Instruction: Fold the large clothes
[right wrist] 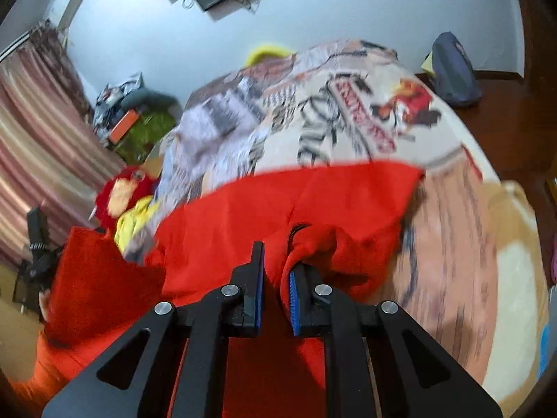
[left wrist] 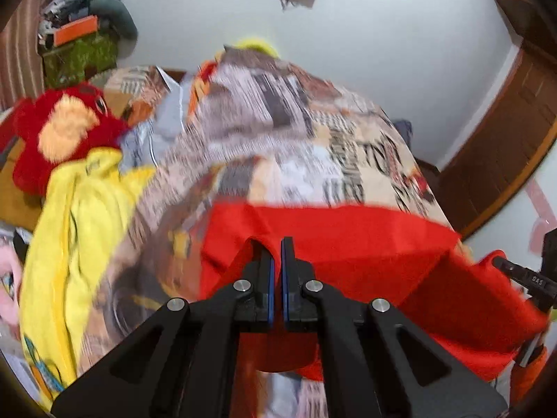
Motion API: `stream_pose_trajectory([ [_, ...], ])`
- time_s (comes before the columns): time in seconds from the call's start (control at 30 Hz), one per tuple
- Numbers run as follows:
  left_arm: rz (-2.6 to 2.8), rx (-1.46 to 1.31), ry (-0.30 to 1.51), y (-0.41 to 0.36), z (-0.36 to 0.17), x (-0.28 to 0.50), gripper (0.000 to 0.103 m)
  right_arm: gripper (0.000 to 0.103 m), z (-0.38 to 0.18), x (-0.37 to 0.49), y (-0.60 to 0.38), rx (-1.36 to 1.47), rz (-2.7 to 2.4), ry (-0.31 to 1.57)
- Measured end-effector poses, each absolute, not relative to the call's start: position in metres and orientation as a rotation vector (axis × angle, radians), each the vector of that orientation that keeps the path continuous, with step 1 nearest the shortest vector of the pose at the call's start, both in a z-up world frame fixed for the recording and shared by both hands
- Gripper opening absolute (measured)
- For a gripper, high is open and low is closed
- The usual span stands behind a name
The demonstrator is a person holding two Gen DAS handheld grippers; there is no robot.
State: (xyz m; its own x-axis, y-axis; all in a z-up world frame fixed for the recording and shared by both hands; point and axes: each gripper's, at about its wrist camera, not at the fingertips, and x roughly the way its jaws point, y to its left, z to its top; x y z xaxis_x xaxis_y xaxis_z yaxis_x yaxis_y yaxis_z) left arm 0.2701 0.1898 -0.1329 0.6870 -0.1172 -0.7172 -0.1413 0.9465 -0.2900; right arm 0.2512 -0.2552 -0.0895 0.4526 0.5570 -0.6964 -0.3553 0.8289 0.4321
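Across the bed with its printed comic-pattern cover (left wrist: 285, 132) lies a large bright red fabric garment (left wrist: 348, 237), its far edge stretched between the two tools. Near the garment's left side, the left gripper (left wrist: 277, 244) has its jaws pressed together on a fold of the red cloth. On the right side, the right gripper (right wrist: 278, 257) pinches a bunched red fold with a dark zipper edge between its blue-padded fingers (right wrist: 294, 296). Beside the bed sit a red plush toy (left wrist: 62, 129) and a crumpled yellow cloth (left wrist: 80, 216).
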Motion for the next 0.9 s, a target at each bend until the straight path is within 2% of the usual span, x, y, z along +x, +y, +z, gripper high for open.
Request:
stream_pose_trajectory([
  [0.17,0.111,-0.339,0.825,0.214,-0.153,0.328,0.002,0.010,-0.103,0.312,-0.245,0.255,0.514,0.967],
  [0.37,0.183,-0.352,0.966,0.230,-0.225,0.386,0.002,0.011,-0.149,0.372,-0.256,0.416,0.479,1.091],
  [0.53,0.167,-0.287,1.102,0.221,-0.278,0.405,0.003,0.013,-0.177,0.382,-0.276,0.572,0.488,1.167],
  [0.73,0.147,-0.092,1.090,0.200,-0.265,0.399,0.009,0.016,-0.165,0.372,-0.297,0.622,0.491,1.152],
  [0.9,0.191,-0.046,1.036,0.203,-0.230,0.392,0.013,0.025,-0.125,0.359,-0.303,0.424,0.340,1.038],
])
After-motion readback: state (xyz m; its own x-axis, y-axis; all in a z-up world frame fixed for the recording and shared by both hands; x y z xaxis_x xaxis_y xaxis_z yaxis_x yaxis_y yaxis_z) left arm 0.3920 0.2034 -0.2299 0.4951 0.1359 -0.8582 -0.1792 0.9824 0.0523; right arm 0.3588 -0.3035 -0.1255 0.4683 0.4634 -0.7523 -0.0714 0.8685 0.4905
